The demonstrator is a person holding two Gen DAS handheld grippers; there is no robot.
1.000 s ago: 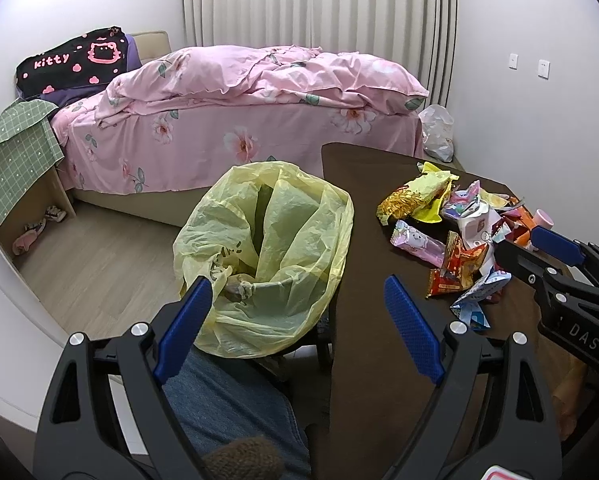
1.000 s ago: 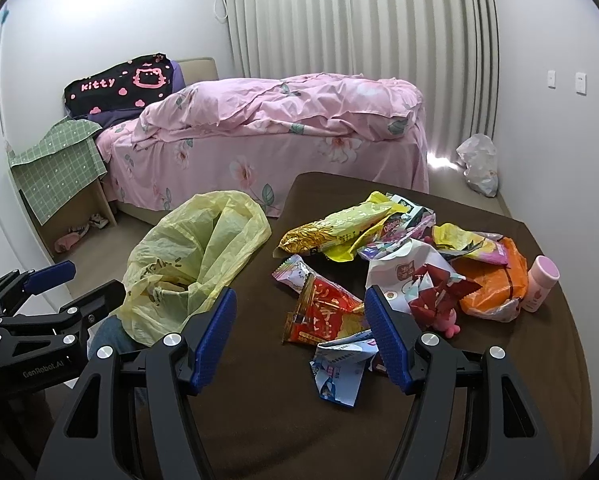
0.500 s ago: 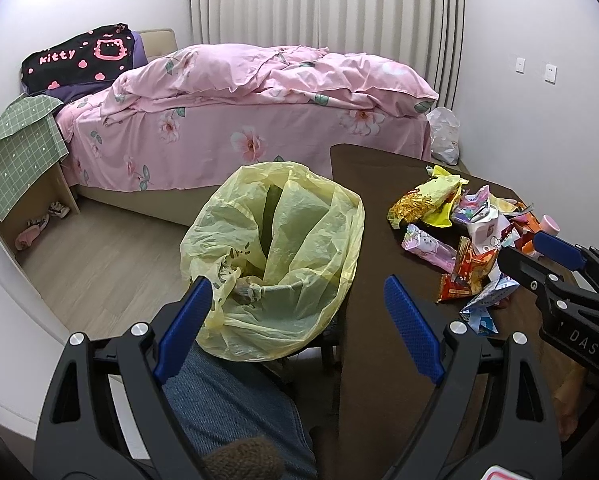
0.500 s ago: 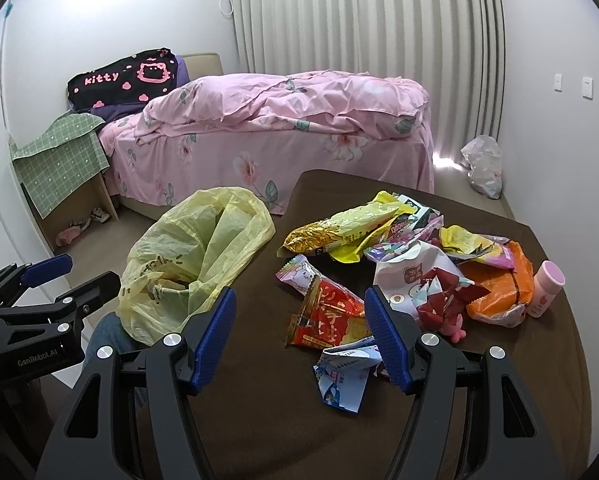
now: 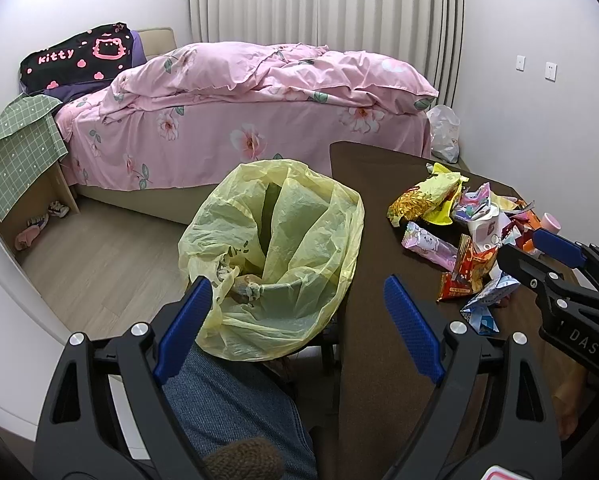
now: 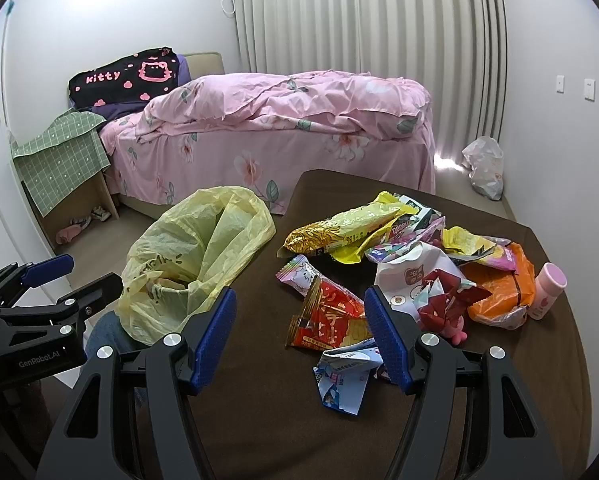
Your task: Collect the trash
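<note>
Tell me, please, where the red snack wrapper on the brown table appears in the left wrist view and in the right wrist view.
Left wrist view: the red snack wrapper is at the right, near the right gripper.
Right wrist view: the wrapper is at the lower centre, between the open blue fingertips.
Shared landmark: the yellow trash bag, which lies to the left of the wrapper in both views.

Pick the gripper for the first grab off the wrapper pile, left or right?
Right. The right gripper is open over the brown table, with the red snack wrapper just ahead between its fingers. The left gripper is open too, but faces the yellow trash bag.
</note>
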